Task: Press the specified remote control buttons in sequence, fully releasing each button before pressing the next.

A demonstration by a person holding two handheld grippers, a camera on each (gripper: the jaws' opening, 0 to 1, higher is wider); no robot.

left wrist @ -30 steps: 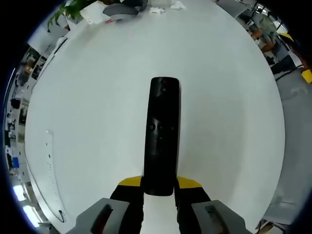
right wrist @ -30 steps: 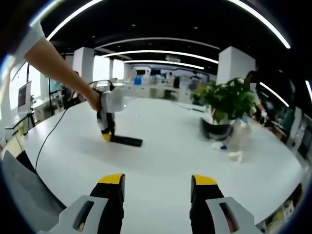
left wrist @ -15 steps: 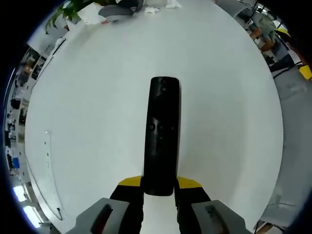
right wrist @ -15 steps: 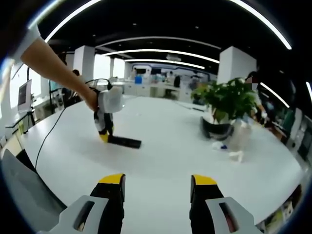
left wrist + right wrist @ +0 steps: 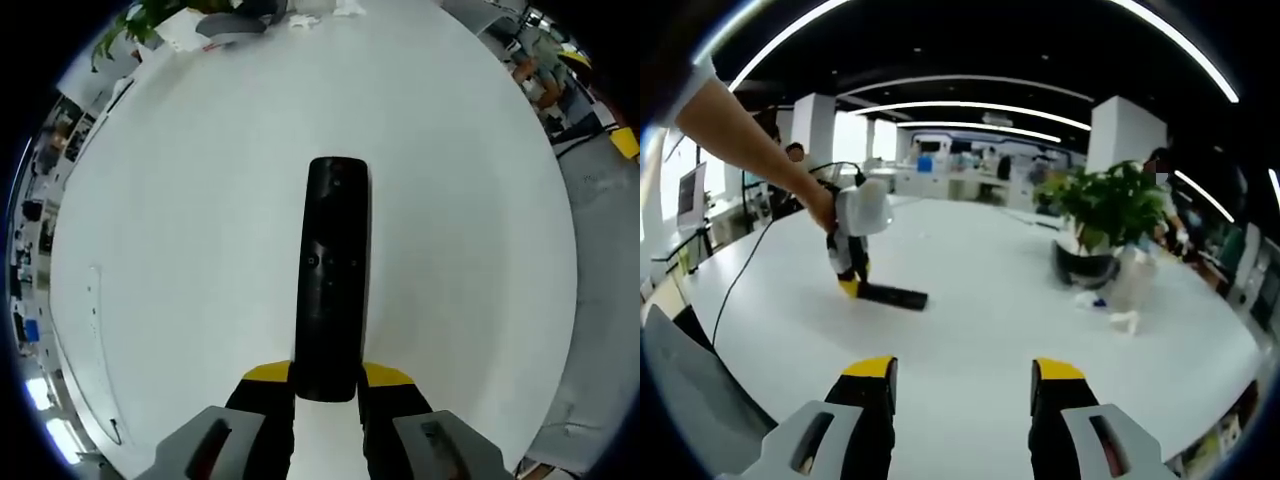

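**Steady the remote, bring in the free gripper**

While the left gripper [image 5: 327,385] clamps the near end of the remote [image 5: 333,275] flat on the white table [image 5: 180,200], the right gripper [image 5: 960,385] hangs well apart, jaws spread and empty; approach slowly, tip one jaw down squarely.

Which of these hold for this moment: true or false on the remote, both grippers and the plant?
1. The left gripper is shut on the near end of the black remote. True.
2. The right gripper holds the remote. False: its jaws stand open and empty, well short of it.
3. The remote lies flat on the white table. True.
4. The potted plant stands on the floor. False: it stands on the table.
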